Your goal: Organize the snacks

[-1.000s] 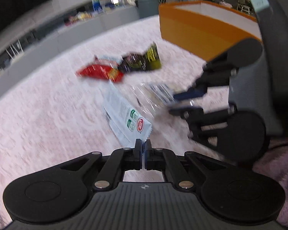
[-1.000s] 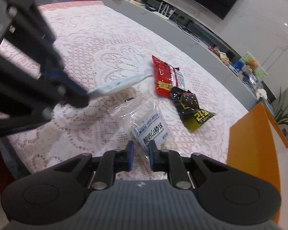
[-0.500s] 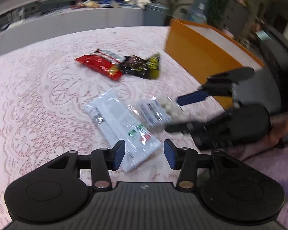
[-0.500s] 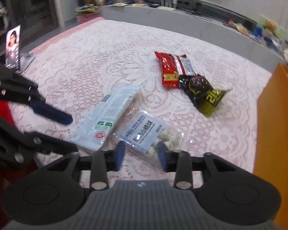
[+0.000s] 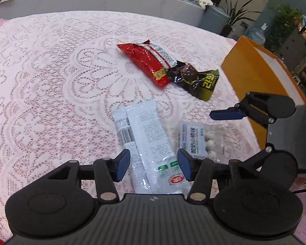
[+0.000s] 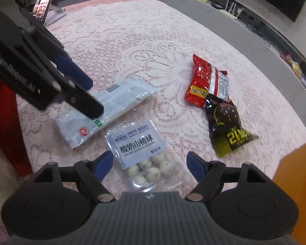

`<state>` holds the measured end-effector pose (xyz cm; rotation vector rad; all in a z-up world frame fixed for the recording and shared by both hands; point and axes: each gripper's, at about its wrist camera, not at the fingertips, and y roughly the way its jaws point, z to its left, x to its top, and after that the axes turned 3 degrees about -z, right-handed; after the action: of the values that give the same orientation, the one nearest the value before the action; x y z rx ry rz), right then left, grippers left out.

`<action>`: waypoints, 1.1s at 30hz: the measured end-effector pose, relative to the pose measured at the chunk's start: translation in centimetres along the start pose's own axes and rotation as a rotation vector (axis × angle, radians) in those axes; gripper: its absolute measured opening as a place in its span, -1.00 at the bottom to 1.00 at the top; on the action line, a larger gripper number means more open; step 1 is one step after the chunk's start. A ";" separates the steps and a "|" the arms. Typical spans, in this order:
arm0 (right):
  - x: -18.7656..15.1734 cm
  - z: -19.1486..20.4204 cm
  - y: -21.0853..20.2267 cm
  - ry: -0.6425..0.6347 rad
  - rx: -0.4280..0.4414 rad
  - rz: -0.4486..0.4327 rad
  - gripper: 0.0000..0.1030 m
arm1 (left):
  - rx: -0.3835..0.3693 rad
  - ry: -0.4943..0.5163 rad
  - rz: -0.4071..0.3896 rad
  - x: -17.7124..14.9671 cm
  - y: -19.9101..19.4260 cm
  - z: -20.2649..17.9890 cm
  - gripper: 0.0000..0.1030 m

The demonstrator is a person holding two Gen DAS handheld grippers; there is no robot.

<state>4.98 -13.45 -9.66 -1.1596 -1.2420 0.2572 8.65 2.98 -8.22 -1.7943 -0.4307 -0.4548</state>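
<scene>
both tools have just let go. a second ago the left tool point(image 5: 153, 164) was clenched on the white packet point(image 5: 146, 140) and the right tool point(image 6: 150, 163) on the clear bag of yogurt balls point(image 6: 141, 153); their jaws have just been opening, and both now stand released, each packet lying flat on the lace-covered bench point(image 5: 51, 81) under the gap between the pads, with neither pad pressing on it.

in the left wrist view the white packet runs from 6 o'clock toward centre, the clear bag just beside it at 4 o'clock. the red packet point(image 5: 146, 63) and the dark chocolate packet point(image 5: 195, 79), overlapping at their ends, lie toward 1 o'clock, well apart from the first pair. the orange box point(image 5: 253, 71) stands at 3 o'clock, its inside not visible.

my reading: the pair has been set down side by side, perhaps as one sorted group. all four snacks are still on the bench, none in the box, so the sorting looks early.
</scene>
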 end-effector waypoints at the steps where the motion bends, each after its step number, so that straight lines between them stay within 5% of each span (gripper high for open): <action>1: 0.1 -0.3 0.2 0.022 0.007 -0.002 0.51 | 0.009 0.003 0.001 0.0 0.1 -0.1 0.22; 6: 0.0 -2.3 1.0 0.236 0.025 0.017 0.48 | 0.032 -0.004 0.018 0.2 0.6 0.0 0.30; 14: -1.3 -2.3 -0.4 0.427 -0.120 0.053 0.33 | 0.145 0.045 0.030 1.1 2.1 -1.6 0.48; 25: -2.2 -2.1 -0.7 0.488 -0.115 0.045 0.37 | 0.239 0.073 0.039 0.9 4.1 -3.6 0.59; 33: -2.6 -1.6 -0.3 0.457 -0.128 0.022 0.41 | 0.238 0.107 0.028 0.7 4.1 -3.7 0.58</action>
<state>5.20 -16.36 -10.78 -1.2571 -0.8514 -0.0726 11.05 -1.55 -10.31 -1.5368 -0.3686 -0.4578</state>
